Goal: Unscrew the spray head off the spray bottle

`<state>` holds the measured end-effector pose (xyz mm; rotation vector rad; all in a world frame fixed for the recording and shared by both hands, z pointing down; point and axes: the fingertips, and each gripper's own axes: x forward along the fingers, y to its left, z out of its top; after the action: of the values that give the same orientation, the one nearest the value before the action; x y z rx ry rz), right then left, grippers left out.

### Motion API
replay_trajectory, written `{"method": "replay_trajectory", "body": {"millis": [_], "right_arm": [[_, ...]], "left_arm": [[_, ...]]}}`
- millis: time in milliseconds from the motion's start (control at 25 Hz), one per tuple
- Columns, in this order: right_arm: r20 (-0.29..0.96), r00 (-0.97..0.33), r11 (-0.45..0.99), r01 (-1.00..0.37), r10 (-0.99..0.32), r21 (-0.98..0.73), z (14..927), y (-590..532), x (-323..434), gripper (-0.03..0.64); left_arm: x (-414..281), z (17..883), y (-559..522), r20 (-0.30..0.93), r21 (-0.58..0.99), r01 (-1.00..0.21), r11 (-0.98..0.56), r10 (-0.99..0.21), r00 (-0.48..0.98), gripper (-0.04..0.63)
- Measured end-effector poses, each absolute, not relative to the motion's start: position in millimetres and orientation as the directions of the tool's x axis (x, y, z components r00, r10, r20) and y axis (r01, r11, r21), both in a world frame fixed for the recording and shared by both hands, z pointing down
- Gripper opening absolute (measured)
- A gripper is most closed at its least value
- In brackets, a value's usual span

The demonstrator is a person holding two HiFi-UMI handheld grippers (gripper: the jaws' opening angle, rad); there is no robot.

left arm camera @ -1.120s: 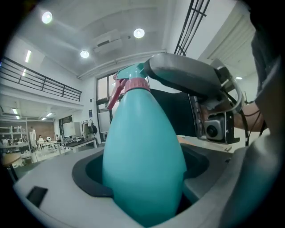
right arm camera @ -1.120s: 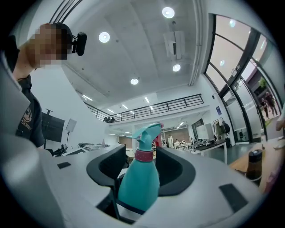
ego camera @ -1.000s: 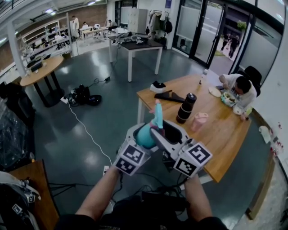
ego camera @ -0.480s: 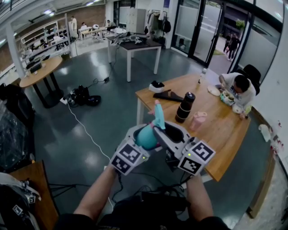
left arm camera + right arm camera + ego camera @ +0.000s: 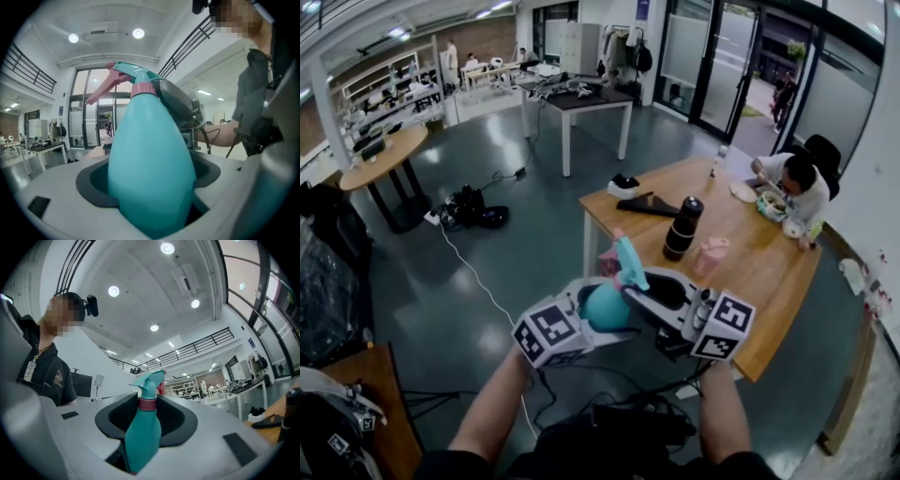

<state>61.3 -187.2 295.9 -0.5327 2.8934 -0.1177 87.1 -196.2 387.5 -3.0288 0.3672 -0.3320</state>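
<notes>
Got the bottle (image 5: 605, 306) up in the air in front of me, over the floor (image 5: 487, 272), just off the near left corner of the table (image 5: 759, 286). My left hand-held gripper (image 5: 150, 182) is clamped on the fat teal body, both jaws snug against it. The right hand-held gripper (image 5: 149, 416) comes in from the right. Its jaws have just been closing and sit halfway shut on the pink collar (image 5: 147, 404) under the spray head (image 5: 629, 262), pads touching both sides. Head points up and away, trigger (image 5: 609, 257) on the left.
</notes>
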Motion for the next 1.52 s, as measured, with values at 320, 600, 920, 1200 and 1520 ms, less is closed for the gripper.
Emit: {"method": "replay_trajectory", "body": {"millis": [320, 600, 920, 1200, 1520], "right_arm": [[-0.21, -0.953, 0.973, -0.196, -0.218, -0.12, 295, -174, 64, 0.133], [-0.201, -0.917, 0.936, -0.321, -0.346, -0.147, 298, -191, 66, 0.165], [-0.18, -0.778, 0.797, -0.57, -0.601, -0.198, 307, -218, 62, 0.169], [-0.165, -0.707, 0.724, -0.651, -0.688, -0.229, 312, -229, 59, 0.169], [-0.148, -0.722, 0.734, -0.642, -0.676, -0.22, 314, -227, 56, 0.141]], "left_arm": [[90, 385, -174, 0.201, -0.071, -0.102, -0.992, -0.115, 0.973, 0.436], [82, 385, -205, 0.169, -0.075, -0.277, -0.958, -0.286, 0.943, 0.436], [70, 397, -248, 0.186, -0.103, -0.531, -0.841, -0.541, 0.82, 0.436], [71, 408, -255, 0.215, -0.13, -0.596, -0.793, -0.609, 0.763, 0.436], [76, 408, -246, 0.214, -0.141, -0.558, -0.818, -0.575, 0.79, 0.436]]}}
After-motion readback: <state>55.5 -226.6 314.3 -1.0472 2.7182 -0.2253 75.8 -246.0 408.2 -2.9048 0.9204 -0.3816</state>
